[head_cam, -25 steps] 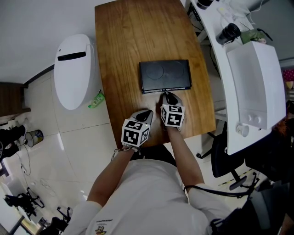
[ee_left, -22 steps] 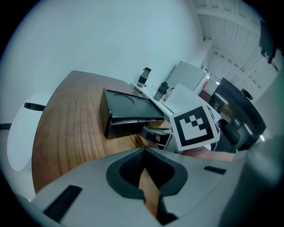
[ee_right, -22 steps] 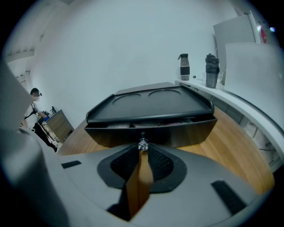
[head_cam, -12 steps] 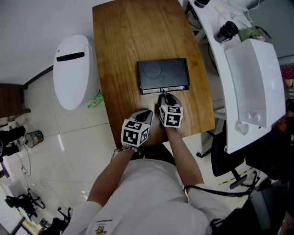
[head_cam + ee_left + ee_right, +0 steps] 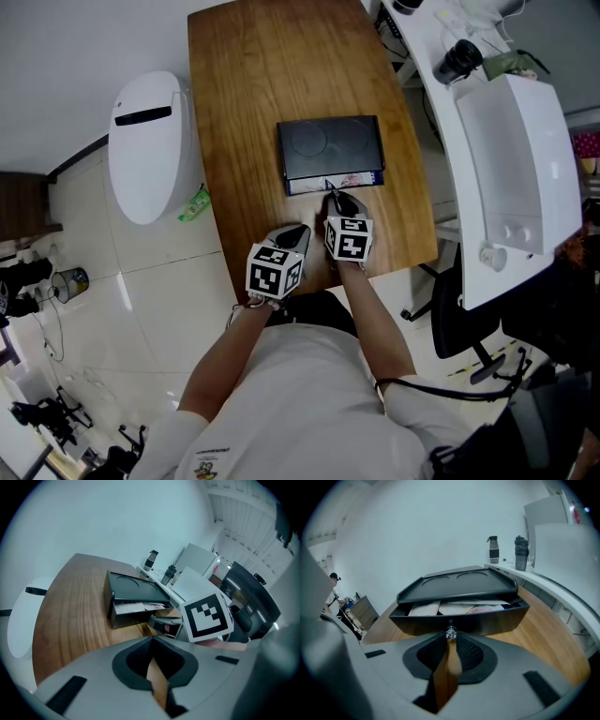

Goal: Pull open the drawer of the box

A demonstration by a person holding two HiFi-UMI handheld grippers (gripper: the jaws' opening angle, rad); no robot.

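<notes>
Brown wood table [image 5: 244, 112] is under us. Our black box [image 5: 330, 145] lies flat on it, and the drawer [image 5: 459, 618] is out a little way, so we can see papers [image 5: 457, 607] inside. Our right gripper [image 5: 450, 641] is pinched tight on the tiny shiny knob [image 5: 451, 633] at the drawer's front. Our left gripper [image 5: 151, 667] is closed with nothing in it, near the table's edge and apart from the box. We think we should pull straight back toward us, slow and level, because the small knob could slip out. The box looks light and may slide along, so our left gripper could hold it down.
</notes>
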